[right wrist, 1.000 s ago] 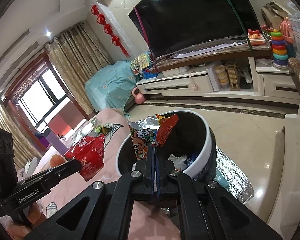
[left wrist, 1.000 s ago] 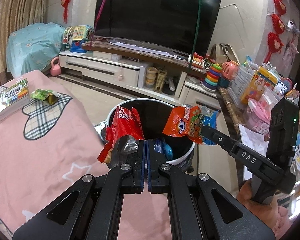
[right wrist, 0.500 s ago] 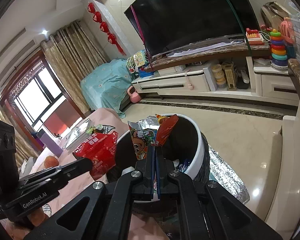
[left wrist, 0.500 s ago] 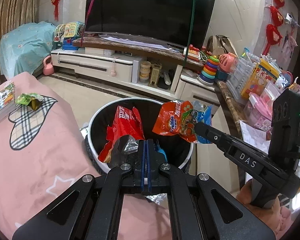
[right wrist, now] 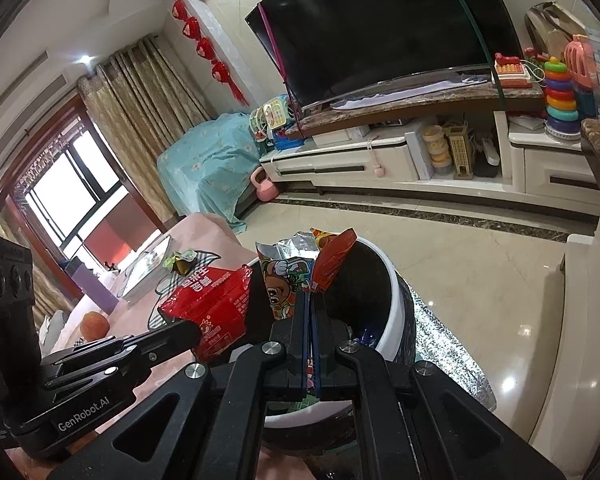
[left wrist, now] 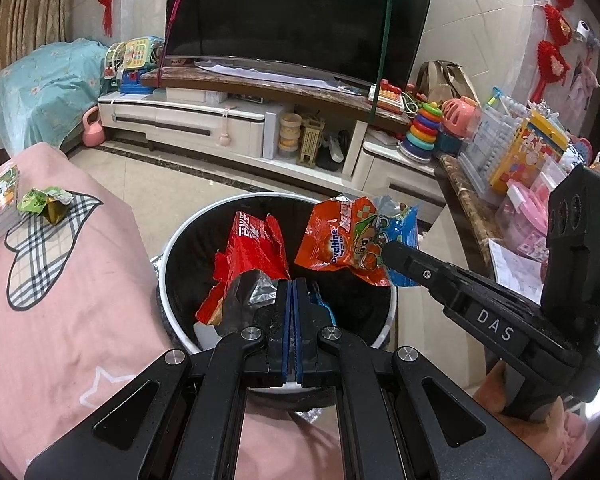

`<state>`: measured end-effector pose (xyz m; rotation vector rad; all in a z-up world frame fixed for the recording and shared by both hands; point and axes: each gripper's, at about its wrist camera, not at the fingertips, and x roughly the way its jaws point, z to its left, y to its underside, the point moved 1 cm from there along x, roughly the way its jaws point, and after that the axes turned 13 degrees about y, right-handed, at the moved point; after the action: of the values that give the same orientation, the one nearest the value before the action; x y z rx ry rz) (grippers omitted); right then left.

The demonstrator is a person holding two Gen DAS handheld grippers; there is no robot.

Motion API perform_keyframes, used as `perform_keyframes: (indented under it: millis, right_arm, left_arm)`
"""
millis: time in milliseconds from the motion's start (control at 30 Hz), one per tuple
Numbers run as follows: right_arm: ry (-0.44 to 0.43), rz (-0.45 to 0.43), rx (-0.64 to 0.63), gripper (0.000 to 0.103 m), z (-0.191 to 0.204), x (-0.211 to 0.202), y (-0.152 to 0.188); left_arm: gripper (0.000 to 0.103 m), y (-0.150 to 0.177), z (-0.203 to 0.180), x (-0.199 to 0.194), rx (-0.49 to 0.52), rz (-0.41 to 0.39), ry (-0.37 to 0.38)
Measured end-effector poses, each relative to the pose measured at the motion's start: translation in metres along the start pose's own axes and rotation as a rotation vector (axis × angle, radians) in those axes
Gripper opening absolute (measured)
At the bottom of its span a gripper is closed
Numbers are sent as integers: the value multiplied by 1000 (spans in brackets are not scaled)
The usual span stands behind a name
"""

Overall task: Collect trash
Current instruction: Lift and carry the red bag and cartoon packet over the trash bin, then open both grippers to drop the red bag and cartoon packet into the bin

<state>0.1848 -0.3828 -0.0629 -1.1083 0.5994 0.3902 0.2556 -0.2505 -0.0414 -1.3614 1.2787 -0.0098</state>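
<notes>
Both grippers hang over the white-rimmed trash bin [left wrist: 168, 280] beside the pink bed [left wrist: 72, 304]. The left gripper [left wrist: 291, 284] has its fingers clamped on a torn red snack bag [left wrist: 252, 252]; the right gripper [right wrist: 309, 300] pinches an orange Ovaltine wrapper [left wrist: 348, 240]. A green wrapper [left wrist: 44, 204] lies on the bedcover.

Two tools: left tool [left wrist: 291, 282], right tool [right wrist: 309, 294]. Two snack wrappers held: one red wrapper [left wrist: 252, 252] and one orange-and-blue wrapper [left wrist: 348, 240]. One white bin [left wrist: 180, 240] with black liner. One small green wrapper [left wrist: 44, 202] on the pink bed [left wrist: 60, 320]. One television [left wrist: 300, 12]. One pink kettlebell [left wrist: 93, 128]. One ring-stacking toy [left wrist: 422, 128].
</notes>
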Motion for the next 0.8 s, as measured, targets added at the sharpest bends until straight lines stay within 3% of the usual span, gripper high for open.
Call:
perform_keyframes:
  millis: [800]
  right_arm:
    - [17, 61, -32, 2, 2, 21, 1]
  left_arm:
    - [1, 0, 14, 22, -44, 46, -3]
